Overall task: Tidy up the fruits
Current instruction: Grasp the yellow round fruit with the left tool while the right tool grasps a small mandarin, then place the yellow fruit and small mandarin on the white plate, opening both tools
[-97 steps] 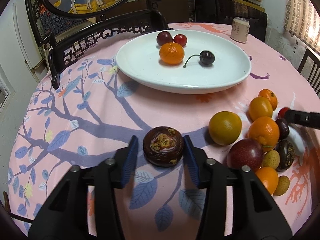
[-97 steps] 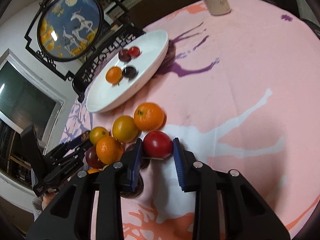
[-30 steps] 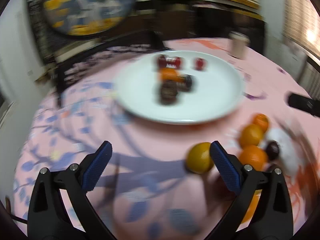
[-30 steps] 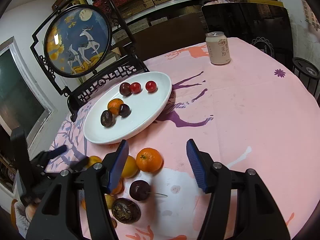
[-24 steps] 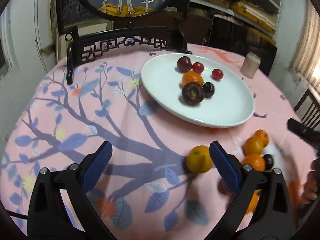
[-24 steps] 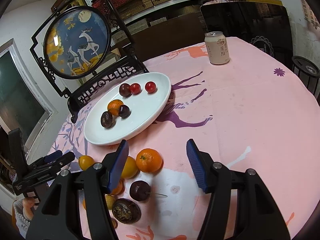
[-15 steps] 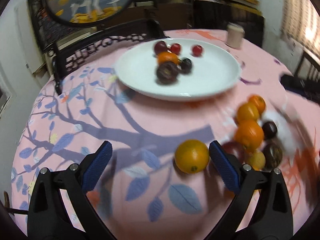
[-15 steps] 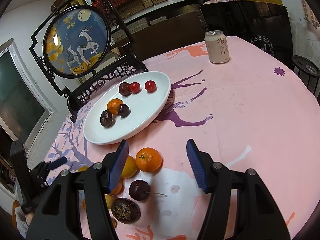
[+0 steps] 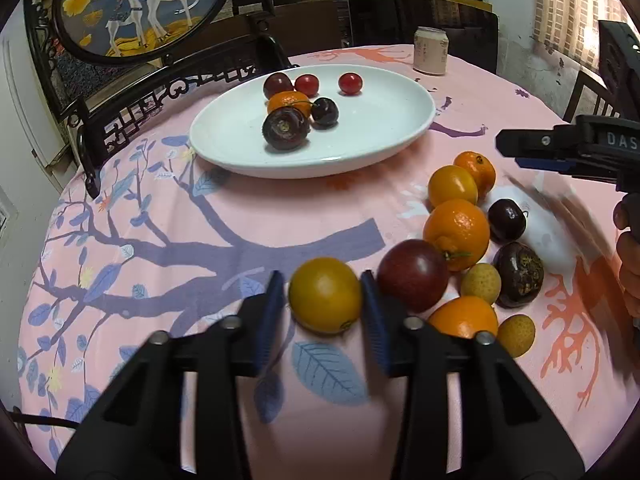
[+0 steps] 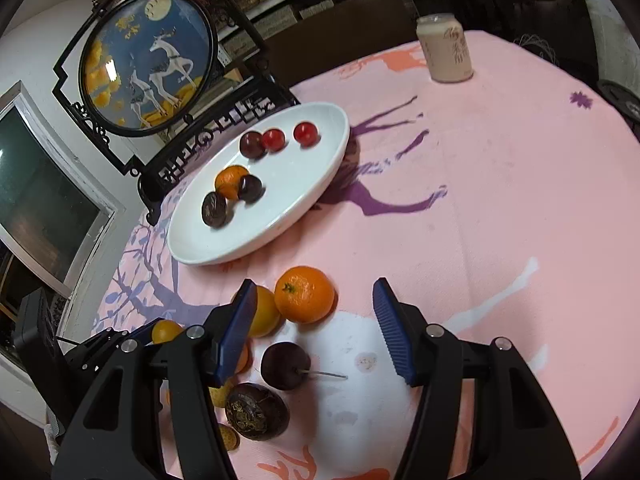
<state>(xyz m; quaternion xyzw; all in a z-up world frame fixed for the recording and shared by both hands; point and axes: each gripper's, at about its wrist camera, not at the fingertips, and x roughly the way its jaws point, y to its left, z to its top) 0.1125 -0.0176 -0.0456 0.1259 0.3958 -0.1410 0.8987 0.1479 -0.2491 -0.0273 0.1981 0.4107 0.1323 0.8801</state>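
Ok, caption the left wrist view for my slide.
Left gripper closing around a yellow-orange fruit on the pink tablecloth, white plate beyond.

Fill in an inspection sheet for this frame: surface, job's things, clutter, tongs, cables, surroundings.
Surface: round table under a pink cloth printed with blue branches.
Job's things: white plate holds six fruits; a cluster of loose fruit lies on the cloth.
Clutter: drink can beyond the plate.
Tongs: left tongs closing on a yellow-orange fruit that sits between their pads; right tongs open, empty, over the cluster.
Cables: one dark cable at the table's near left edge.
Surroundings: round deer screen in a black stand; shelves and dark chairs behind.
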